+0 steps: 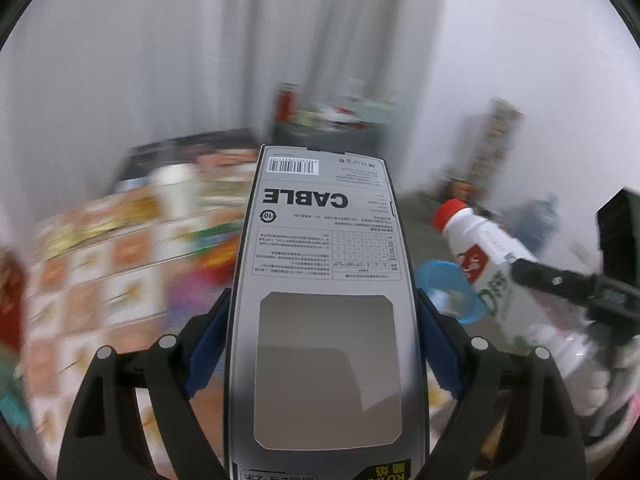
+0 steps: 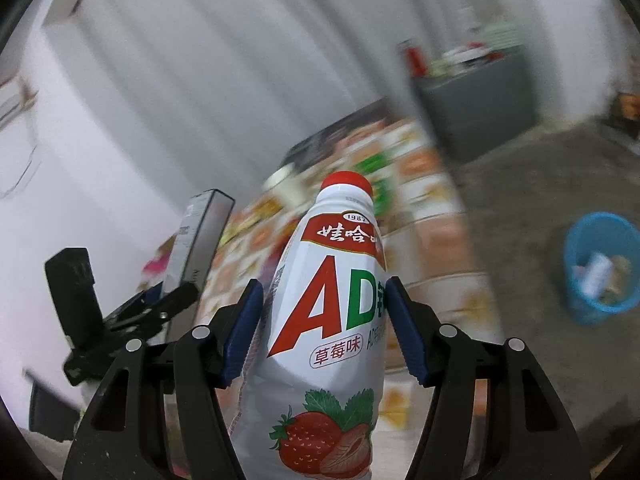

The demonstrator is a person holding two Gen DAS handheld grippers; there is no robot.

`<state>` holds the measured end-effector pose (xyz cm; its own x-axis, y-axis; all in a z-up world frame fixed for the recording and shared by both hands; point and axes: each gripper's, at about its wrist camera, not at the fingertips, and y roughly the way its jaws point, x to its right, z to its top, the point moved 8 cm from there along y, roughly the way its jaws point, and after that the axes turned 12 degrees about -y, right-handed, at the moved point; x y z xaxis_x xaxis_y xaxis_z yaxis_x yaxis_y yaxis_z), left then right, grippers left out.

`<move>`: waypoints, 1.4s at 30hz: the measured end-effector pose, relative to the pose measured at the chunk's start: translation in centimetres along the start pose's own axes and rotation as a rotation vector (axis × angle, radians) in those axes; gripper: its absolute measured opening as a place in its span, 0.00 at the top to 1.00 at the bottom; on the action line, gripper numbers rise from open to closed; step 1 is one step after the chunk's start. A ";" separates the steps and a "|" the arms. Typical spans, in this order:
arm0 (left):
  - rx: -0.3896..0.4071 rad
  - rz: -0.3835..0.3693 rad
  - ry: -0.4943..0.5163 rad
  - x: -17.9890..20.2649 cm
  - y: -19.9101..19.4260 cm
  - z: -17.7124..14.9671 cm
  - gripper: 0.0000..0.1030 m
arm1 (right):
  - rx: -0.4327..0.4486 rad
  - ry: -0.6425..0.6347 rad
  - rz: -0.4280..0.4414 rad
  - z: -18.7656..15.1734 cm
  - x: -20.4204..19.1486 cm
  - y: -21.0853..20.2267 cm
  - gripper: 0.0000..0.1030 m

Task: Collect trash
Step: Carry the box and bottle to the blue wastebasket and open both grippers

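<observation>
My left gripper is shut on a grey cable box with a barcode and a clear window, its blue pads pressing both long sides. A white strawberry milk bottle with a red cap stands between the blue pads of my right gripper, which is shut on it. In the left wrist view the same bottle shows at right, in the other gripper. The cable box appears at left in the right wrist view. A blue trash basket with litter inside stands on the grey floor at right.
A table with a patterned cloth and blurred items lies below and ahead. A grey bin piled with things stands against the pleated white curtain behind. The blue basket shows between box and bottle in the left wrist view.
</observation>
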<state>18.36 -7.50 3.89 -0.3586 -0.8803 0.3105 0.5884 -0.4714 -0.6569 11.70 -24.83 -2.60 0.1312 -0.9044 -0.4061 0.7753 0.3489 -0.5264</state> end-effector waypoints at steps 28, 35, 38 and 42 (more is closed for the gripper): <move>-0.508 -0.172 0.234 34.3 45.4 -5.8 0.12 | 0.015 0.746 -0.471 -8.4 45.2 3.7 0.39; -0.511 -0.199 0.222 33.8 44.0 -6.1 0.12 | 0.014 0.753 -0.489 -11.4 43.4 1.4 0.39; -0.479 -0.227 0.220 33.2 41.1 -4.6 0.12 | 0.013 0.737 -0.488 -12.2 41.7 0.1 0.39; -0.417 -0.279 0.234 31.6 34.3 -2.1 0.12 | 0.034 0.706 -0.450 -12.1 39.8 -0.8 0.39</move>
<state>25.68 -51.41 -10.32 -0.6392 -0.6676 0.3818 0.1282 -0.5820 -0.8030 8.83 -58.18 -27.36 -0.6043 -0.5854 -0.5405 0.6806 -0.0267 -0.7321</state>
